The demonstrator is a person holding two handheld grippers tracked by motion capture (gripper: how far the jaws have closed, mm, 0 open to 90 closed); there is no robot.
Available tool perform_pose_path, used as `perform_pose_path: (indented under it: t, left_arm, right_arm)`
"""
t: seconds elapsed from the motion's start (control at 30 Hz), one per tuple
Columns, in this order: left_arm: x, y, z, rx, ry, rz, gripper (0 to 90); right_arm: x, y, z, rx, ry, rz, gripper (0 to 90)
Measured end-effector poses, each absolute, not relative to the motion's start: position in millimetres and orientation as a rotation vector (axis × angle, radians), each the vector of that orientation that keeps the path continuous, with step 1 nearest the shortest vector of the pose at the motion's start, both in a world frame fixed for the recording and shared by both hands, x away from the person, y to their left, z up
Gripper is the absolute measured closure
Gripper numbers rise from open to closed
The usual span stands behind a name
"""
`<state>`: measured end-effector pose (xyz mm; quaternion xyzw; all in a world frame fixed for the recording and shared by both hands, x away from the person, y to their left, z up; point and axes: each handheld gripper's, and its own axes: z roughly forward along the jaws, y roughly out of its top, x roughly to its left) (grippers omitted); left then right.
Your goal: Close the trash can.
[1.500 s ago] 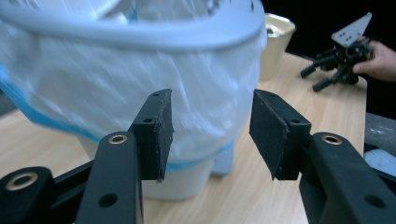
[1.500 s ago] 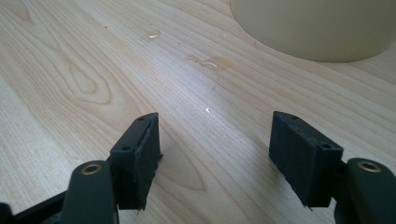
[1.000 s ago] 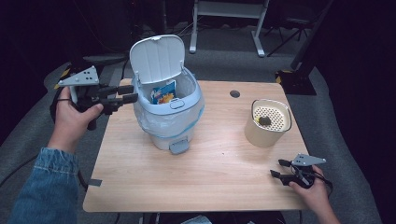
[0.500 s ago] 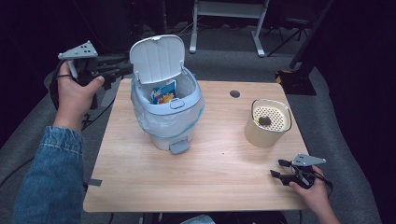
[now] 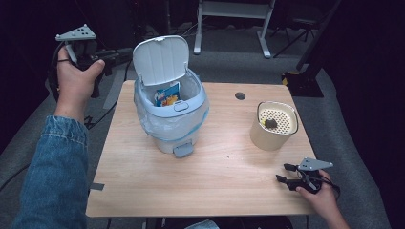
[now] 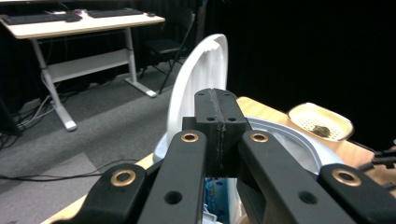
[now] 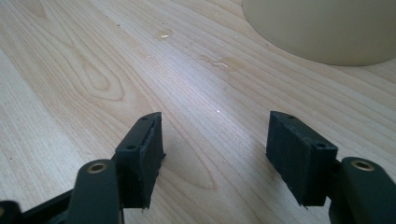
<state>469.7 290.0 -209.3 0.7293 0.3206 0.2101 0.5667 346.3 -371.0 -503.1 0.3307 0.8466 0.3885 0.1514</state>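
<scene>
The right gripper (image 5: 282,173) rests low on the near right of the light wooden table (image 5: 224,167), jaws apart with only bare grain between them. Just beyond it stands a cream container (image 5: 273,126) with a perforated insert and a dark lump inside. At mid-table sits the pale blue pedal bin (image 5: 171,114), lid raised, a colourful packet (image 5: 167,95) inside. The left gripper (image 5: 122,53), clenched on nothing, hangs off the far left edge near the lid. Behind lie grey carpet, cables and a white desk frame (image 5: 234,19).
</scene>
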Motion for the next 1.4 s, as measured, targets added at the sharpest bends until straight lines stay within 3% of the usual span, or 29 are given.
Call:
perform_pose_path:
  t: [0.5, 0.8, 0.93, 1.4]
  left_arm:
    - [493.0, 268.8, -207.1, 1.714, 0.746, 0.445, 80.6]
    - [479.7, 241.1, -206.7, 1.778, 0.619, 0.365, 77.6]
    - [476.4, 235.6, -206.7, 1.823, 0.614, 0.412, 74.4]
    - [487.8, 264.6, -198.0, 1.731, 0.753, 0.561, 54.6]
  right_arm:
    - [345.9, -370.6, -503.1, 0.957, 2.427, 1.117, 36.8]
    - [345.9, -370.6, -503.1, 0.956, 2.427, 1.117, 36.8]
    - [346.0, -370.7, -503.1, 0.954, 2.428, 1.116, 36.8]
    - [345.9, -370.6, -503.1, 0.957, 2.427, 1.118, 36.7]
